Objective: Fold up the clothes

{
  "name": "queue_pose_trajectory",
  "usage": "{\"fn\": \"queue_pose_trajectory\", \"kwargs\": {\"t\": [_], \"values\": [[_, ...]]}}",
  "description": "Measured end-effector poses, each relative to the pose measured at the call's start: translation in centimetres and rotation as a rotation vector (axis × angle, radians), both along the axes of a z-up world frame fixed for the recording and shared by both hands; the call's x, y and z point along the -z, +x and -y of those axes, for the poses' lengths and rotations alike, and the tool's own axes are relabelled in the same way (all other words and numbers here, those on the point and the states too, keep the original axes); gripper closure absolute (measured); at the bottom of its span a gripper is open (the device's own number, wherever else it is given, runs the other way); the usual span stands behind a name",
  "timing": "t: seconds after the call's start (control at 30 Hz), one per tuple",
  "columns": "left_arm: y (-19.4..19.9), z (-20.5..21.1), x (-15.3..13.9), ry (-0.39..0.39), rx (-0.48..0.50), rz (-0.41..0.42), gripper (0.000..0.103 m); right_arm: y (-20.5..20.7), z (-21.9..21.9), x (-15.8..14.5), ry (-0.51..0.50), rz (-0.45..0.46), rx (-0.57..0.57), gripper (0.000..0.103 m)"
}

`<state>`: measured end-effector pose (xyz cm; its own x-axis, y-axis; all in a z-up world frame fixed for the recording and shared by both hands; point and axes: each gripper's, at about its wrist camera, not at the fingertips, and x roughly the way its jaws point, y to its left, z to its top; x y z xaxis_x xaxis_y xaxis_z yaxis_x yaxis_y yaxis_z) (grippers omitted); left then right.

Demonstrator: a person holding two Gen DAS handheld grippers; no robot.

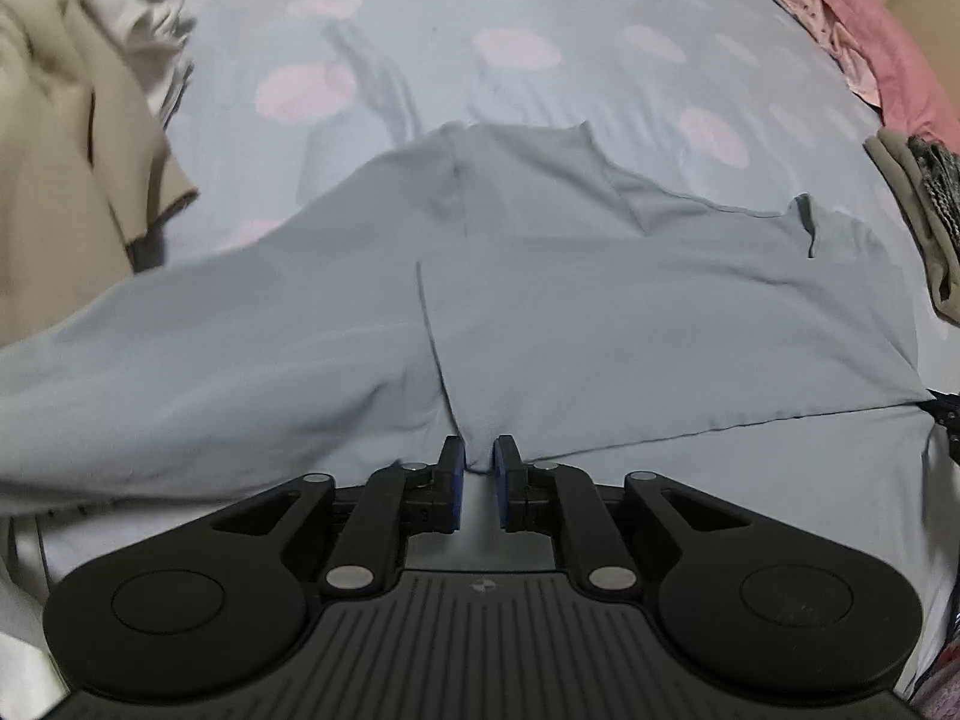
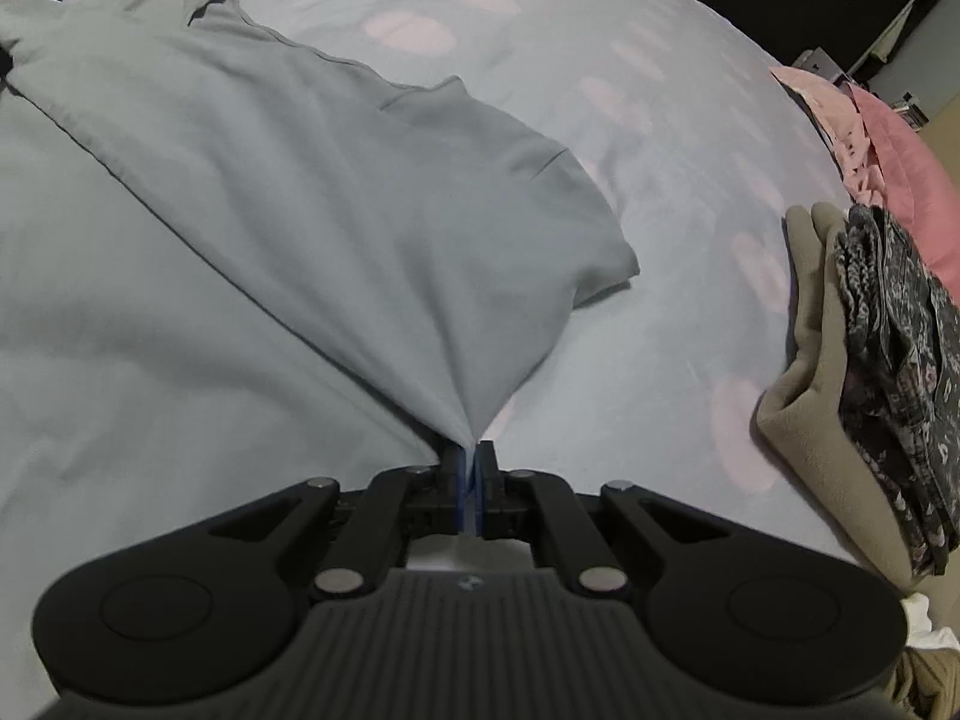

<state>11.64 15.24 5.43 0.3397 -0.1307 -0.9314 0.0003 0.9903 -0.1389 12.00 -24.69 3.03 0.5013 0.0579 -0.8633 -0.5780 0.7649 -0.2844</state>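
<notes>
Right under your lens, your right gripper [image 2: 471, 468] has its blue pads pressed together on a pinched corner of the pale grey-blue cotton T-shirt [image 2: 336, 192], and the cloth fans out from that pinch in tight creases. Over on the other camera, your left gripper [image 1: 478, 468] has its blue-padded fingers [image 1: 456, 474] close together with a small fold of the same shirt [image 1: 540, 300] sitting between them; a narrow gap shows on either side, so I cannot tell whether you are actually clamping it.

You've got the shirt spread across the light blue bedsheet with pink blotches [image 1: 480, 30], one flap already laid over the body so a straight hem edge runs diagonally to the right in the left view. A short sleeve [image 2: 576, 228] reaches out toward the right in your right view, lying on the sheet.

To your right, a folded stack sits near the shirt but apart from it: an olive-beige folded garment [image 2: 804, 372] with a dark patterned grey folded cloth [image 2: 900, 360] on top. Beyond that stack lies a pink crumpled garment pile [image 2: 900, 156] at the bed's far edge. On the far left of the left view, you have a heap of beige and white loose clothes [image 1: 60, 120], touching the shirt's outer edge.
</notes>
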Motion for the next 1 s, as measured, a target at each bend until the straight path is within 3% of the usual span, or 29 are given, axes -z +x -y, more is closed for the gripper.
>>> {"fn": "queue_pose_trajectory", "kwargs": {"t": [0.07, 0.1, 0.17, 0.3, 0.5, 0.67, 0.87, 0.97, 1.0], "values": [[-0.1, -0.3, -0.3, 0.001, 0.002, 0.007, 0.093, 0.1, 0.8, -1.3, 0.038, -0.019, 0.008, 0.09], [-0.1, -0.4, -0.6, -0.007, 0.001, 0.016, 0.088, 0.1, 1.3, -2.1, 0.057, -0.023, 0.021, 0.074], [0.2, -0.8, -1.3, -0.035, -0.009, 0.043, 0.081, 0.3, 2.3, -3.8, 0.103, -0.038, 0.048, 0.062], [1.0, -1.0, -2.4, -0.063, -0.015, 0.103, 0.071, 2.3, 4.7, -6.2, 0.277, -0.098, 0.154, 0.062], [2.9, -1.2, -1.8, -0.052, -0.043, 0.165, 0.067, 7.8, 8.2, -5.0, 0.547, -0.125, 0.507, 0.062], [4.1, -1.5, -0.3, -0.042, -0.053, 0.155, 0.071, 11.6, 9.0, -2.9, 0.717, -0.195, 0.693, 0.063], [4.5, -1.6, 0.9, -0.061, -0.062, 0.141, 0.088, 13.6, 8.2, -0.7, 0.731, -0.249, 0.788, 0.065], [4.6, -1.3, 1.0, -0.047, -0.049, 0.145, 0.098, 14.1, 7.8, -0.1, 0.734, -0.277, 0.787, 0.098], [4.6, -1.2, 0.9, -0.045, -0.045, 0.152, 0.099, 14.1, 7.6, -0.2, 0.724, -0.27, 0.789, 0.098]]}}
